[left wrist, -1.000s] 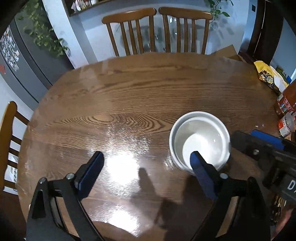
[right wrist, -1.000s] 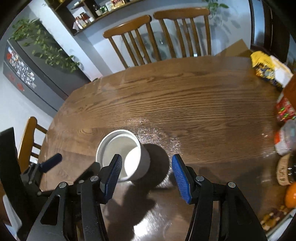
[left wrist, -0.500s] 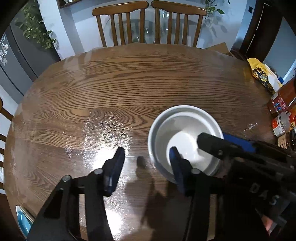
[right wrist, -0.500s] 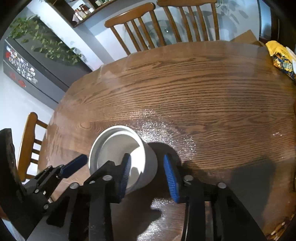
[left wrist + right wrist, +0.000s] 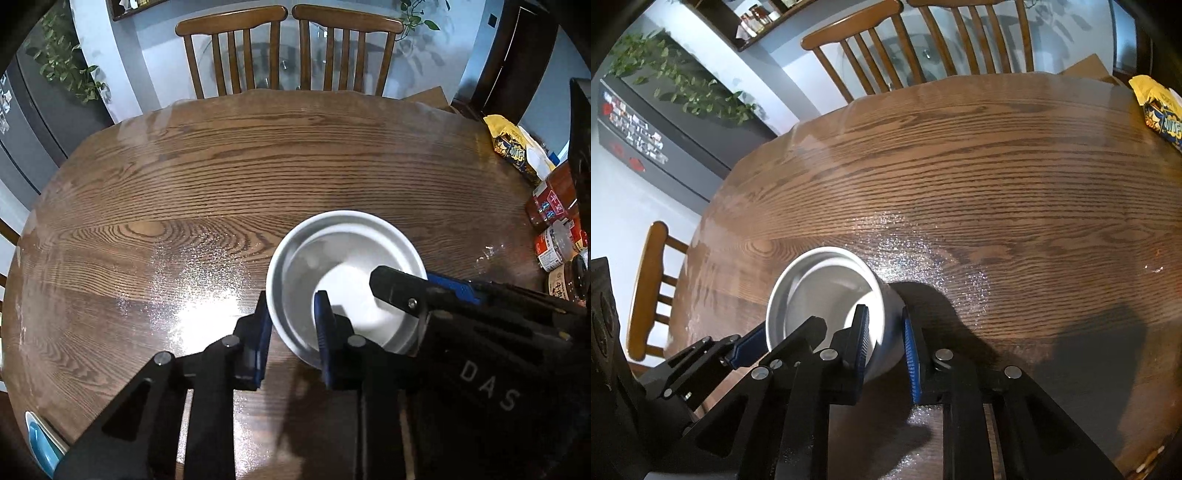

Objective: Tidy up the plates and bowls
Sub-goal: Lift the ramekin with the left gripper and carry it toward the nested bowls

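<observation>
Left wrist view: left gripper [image 5: 291, 325] pinches the white bowl [image 5: 345, 280] rim; right gripper [image 5: 886, 343] clamps its right wall. Bowl sits on the table [image 5: 258, 166], not yet relocated; a blue dish [image 5: 37, 439] waits near left.

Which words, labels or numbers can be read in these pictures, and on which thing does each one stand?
"DAS": white letters on the black body of the right tool, seen in the left wrist view.
Yellow snack bag: printed lettering, too distorted to read.
Red-labelled jars: print too small to read.
Fridge magnets: too blurred to read.
White bowl: no text.
</observation>
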A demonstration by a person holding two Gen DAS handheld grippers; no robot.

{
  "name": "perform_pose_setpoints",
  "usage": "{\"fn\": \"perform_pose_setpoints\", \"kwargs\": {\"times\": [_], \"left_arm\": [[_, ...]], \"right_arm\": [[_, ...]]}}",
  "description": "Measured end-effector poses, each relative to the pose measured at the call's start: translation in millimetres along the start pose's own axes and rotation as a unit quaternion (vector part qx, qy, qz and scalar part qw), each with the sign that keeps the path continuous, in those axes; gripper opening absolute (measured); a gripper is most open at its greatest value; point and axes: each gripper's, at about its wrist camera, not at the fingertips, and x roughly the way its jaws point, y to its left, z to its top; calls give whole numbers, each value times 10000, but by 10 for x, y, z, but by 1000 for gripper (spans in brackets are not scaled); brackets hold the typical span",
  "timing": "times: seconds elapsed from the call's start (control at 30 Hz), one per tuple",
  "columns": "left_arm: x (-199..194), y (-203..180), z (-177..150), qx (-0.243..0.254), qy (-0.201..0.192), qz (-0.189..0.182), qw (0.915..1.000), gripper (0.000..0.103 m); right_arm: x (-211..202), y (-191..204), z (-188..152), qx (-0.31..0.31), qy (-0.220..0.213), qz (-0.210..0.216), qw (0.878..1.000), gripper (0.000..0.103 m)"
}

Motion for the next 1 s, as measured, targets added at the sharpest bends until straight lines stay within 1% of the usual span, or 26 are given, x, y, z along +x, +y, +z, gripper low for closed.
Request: {"fn": "perform_pose_setpoints", "kwargs": {"times": [0.13, 0.4, 0.7, 1.0], "left_arm": [[-37, -12, -25, 106, -69, 78, 9999, 16], [-219, -85, -108, 300, -342, 109, 9989, 16], [-565, -197, -317, 544, -723, 199, 9957, 16], [-1049, -254, -636, 753, -1142, 216, 9904, 16]], "right_arm": [[-33, 21, -49, -38, -62, -62, 10000, 19], [-200, 14, -169, 26, -202, 14, 9998, 18], [-504, 61, -390, 80, -425, 131, 9990, 18], [-881, 186, -734, 118, -706, 236, 9972, 18]]}}
